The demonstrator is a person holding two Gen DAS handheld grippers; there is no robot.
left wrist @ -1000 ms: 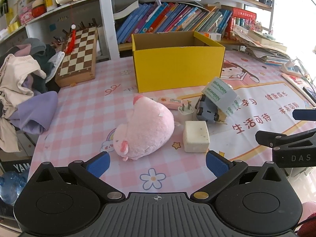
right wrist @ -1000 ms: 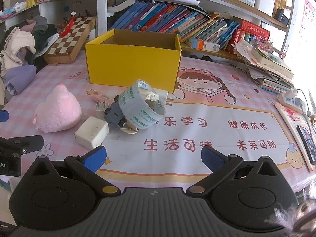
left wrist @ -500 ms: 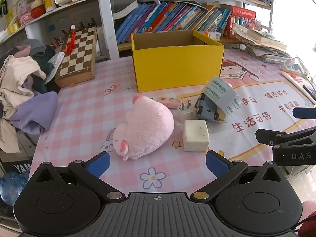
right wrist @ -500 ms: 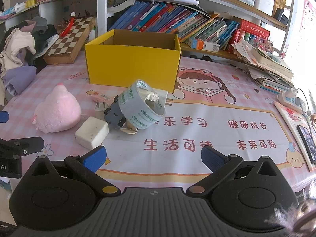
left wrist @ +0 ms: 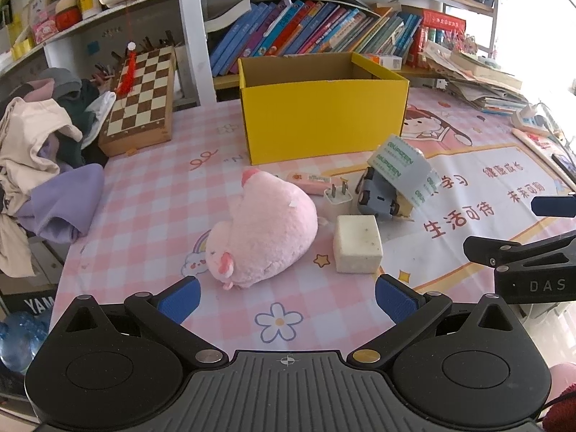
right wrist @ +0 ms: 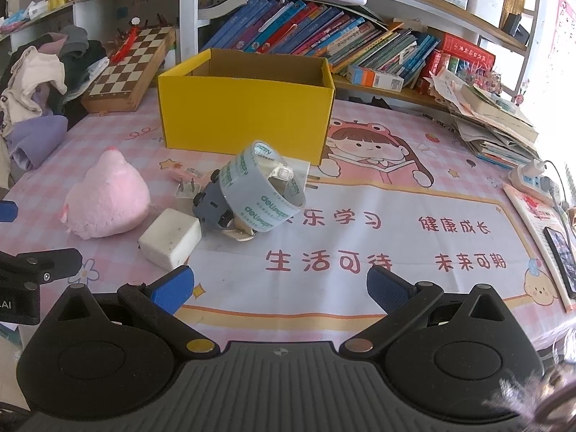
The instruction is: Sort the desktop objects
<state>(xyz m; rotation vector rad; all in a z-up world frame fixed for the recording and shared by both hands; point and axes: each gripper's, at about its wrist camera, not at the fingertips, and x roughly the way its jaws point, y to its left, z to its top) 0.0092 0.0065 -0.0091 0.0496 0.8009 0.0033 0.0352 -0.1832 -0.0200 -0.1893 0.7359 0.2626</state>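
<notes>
Left wrist view has the left claw (left wrist: 287, 299) spread wide and holding nothing, its blue pads (left wrist: 180, 298) low over the pink checked counter (left wrist: 151, 223). Just ahead of it lies a pink plush toy (left wrist: 266, 234) on its side. Right of the plush sits a white block (left wrist: 357, 244), speckled and flat on the cloth, near the plush but apart from it. Behind these lie a white plug adapter (left wrist: 337, 198), prongs up, and a small pink eraser (left wrist: 309, 181). A grey toy car (left wrist: 378, 198) is tipped up beside the adapter, and a roll of clear tape (left wrist: 403, 169) leans on it, tilted. An open yellow box (left wrist: 324, 115) stands behind the cluster; its inside is mostly hidden. A chessboard (left wrist: 142, 100) leans at the far left, with a heap of clothes (left wrist: 39, 144) beside it.

Right wrist view shows the right claw (right wrist: 280, 286) likewise spread and empty, hovering over the printed mat (right wrist: 378, 237) with Chinese characters. The tape roll (right wrist: 262, 194) stands ahead and slightly left, resting against the car (right wrist: 210, 205); the block (right wrist: 169, 238) lies nearer, just left of the left pad. The plush (right wrist: 108, 201) is farther left, the box (right wrist: 244, 115) behind. Part of the left claw's black frame (right wrist: 36, 262) shows at the left edge.
</notes>
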